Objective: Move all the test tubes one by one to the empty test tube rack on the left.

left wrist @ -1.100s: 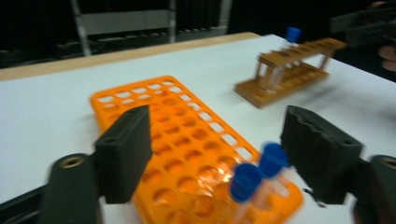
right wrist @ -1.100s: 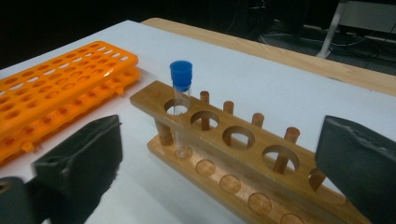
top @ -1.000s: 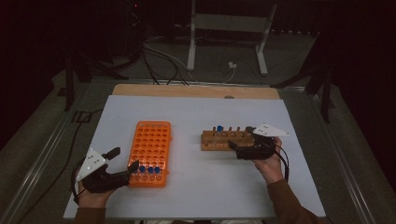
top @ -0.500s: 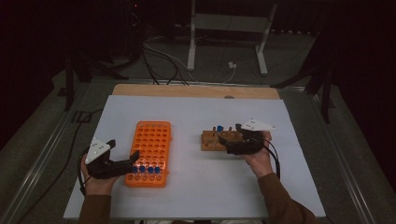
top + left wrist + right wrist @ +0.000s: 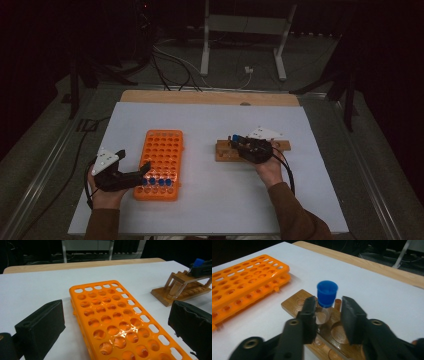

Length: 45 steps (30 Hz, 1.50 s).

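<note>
The left hand-held gripper (image 5: 131, 170) is sitting released at the near-left corner of the orange rack (image 5: 161, 162), jaws spread wide and gripping nothing, with bare white worktop (image 5: 200, 125) lying open behind it. The one orange rack is running lengthwise away from the person, with three or four blue-capped tubes (image 5: 157, 182) standing in its near rows. Right of a clear gap, the one wooden rack (image 5: 225, 150) is lying crosswise; the right hand-held gripper (image 5: 328, 308), its jaws having just been closing, is flanking one upright blue-capped tube (image 5: 325, 302), left pad touching, right pad apart.
</note>
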Tool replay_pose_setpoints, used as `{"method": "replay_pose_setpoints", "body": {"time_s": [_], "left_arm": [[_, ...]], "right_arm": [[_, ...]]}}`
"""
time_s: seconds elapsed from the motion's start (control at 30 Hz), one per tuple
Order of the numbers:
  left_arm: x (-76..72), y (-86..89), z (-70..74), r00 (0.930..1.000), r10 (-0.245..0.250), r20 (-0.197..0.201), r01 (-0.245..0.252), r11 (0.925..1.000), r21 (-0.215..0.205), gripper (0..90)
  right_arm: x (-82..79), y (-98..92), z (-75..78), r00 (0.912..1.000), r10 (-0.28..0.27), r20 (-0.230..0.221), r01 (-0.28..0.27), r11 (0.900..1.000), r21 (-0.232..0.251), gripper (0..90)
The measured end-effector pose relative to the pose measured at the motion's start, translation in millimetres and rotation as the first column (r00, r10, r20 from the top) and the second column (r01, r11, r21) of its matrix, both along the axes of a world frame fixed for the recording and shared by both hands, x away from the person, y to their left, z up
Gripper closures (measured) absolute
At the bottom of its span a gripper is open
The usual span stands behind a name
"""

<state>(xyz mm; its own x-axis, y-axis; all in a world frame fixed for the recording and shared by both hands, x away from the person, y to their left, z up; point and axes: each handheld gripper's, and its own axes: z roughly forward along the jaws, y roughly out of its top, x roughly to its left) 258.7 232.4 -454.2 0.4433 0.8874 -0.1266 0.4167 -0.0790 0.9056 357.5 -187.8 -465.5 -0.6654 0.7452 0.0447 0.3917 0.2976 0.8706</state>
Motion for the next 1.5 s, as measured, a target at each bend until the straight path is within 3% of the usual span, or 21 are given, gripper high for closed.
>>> {"method": "replay_pose_setpoints", "body": {"time_s": [0.1, 0.47, 0.87, 1.17, 1.5], "left_arm": [[-0.4, -0.9, 1.2, 1.0, -0.008, 0.004, 0.008, 1.0, -0.005, 1.5], [-1.6, 0.2, 7.3, 0.9988, -0.048, 0.012, 0.048, 0.9987, -0.018, 1.5], [-1.8, -7.9, 17.8, 0.9943, -0.095, 0.05, 0.096, 0.9948, -0.031, 1.5], [3.1, -19.8, 25.9, 0.985, -0.158, 0.069, 0.161, 0.9866, -0.03, 2.0], [2.8, -35.9, 43.7, 0.9714, -0.202, 0.125, 0.204, 0.9789, -0.006, 6.2]], "right_arm": [[-1.1, 3.9, -0.5, 0.9998, 0.013, 0.013, -0.013, 1.0, -0.005, 74.7], [-1.8, 9.1, 0.8, 0.9995, 0.023, 0.02, -0.023, 0.999, -0.022, 76.7], [-9.7, 0.9, 21.9, 0.9976, 0.013, 0.068, -0.015, 1.0, 0.027, 76.8], [-14.3, -2.6, 39.4, 0.9948, 0.021, 0.1, -0.026, 0.999, 0.042, 76.9], [-20.9, -1.9, 58.0, 0.9906, 0.034, 0.132, -0.039, 0.999, 0.036, 76.8]]}}
